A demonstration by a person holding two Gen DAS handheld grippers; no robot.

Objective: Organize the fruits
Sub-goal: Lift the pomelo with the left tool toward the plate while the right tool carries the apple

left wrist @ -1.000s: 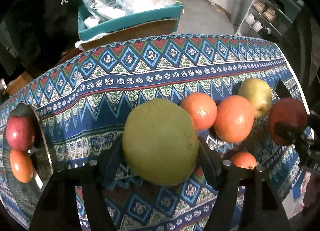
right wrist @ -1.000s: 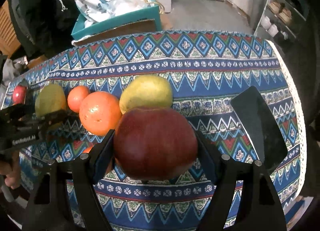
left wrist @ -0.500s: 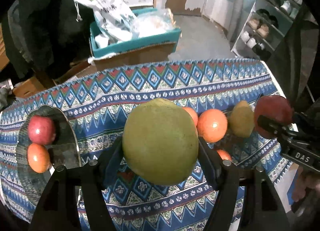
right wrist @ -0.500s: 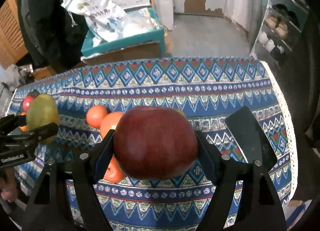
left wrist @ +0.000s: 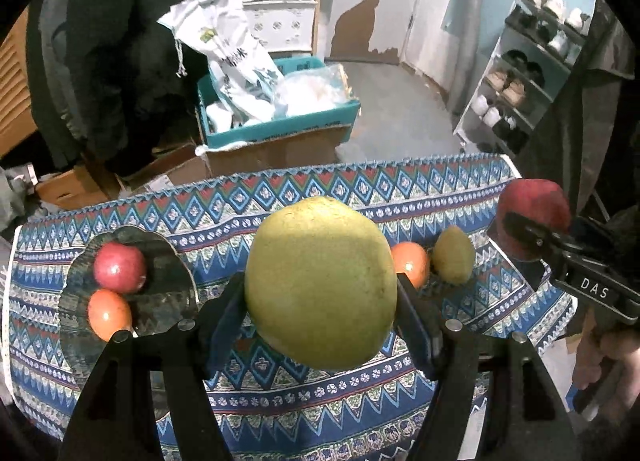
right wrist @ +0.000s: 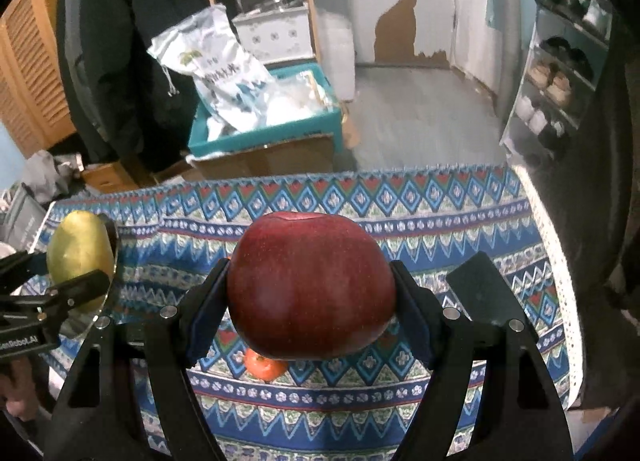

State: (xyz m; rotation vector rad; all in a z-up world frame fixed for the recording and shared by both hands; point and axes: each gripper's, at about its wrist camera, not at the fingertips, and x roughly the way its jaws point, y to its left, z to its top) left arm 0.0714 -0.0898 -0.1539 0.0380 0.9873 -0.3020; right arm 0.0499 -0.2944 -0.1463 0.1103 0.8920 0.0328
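My left gripper (left wrist: pixel 320 297) is shut on a large green-yellow pear (left wrist: pixel 320 261) and holds it well above the patterned tablecloth (left wrist: pixel 280 401). A glass plate (left wrist: pixel 168 289) at the left carries a red apple (left wrist: pixel 119 267) and an orange (left wrist: pixel 109 313). Behind the held pear lie another orange (left wrist: pixel 412 263) and a small pear (left wrist: pixel 454 255). My right gripper (right wrist: pixel 312 301) is shut on a dark red apple (right wrist: pixel 312 281), also lifted off the cloth. An orange (right wrist: pixel 266 367) shows under that apple. Each wrist view shows the other gripper with its fruit at the picture's edge.
A flat black object (right wrist: pixel 486 293) lies on the cloth at the right. Beyond the table's far edge stand a teal box with bags (left wrist: pixel 276 117) on cardboard boxes, a dark coat (right wrist: pixel 120 41) and a shoe rack (left wrist: pixel 532 73). A hand (left wrist: pixel 608 361) grips the right tool.
Both grippers have risen with their fruits still clamped. The table has dropped away and looks smaller, and more of the room behind it has come into view.
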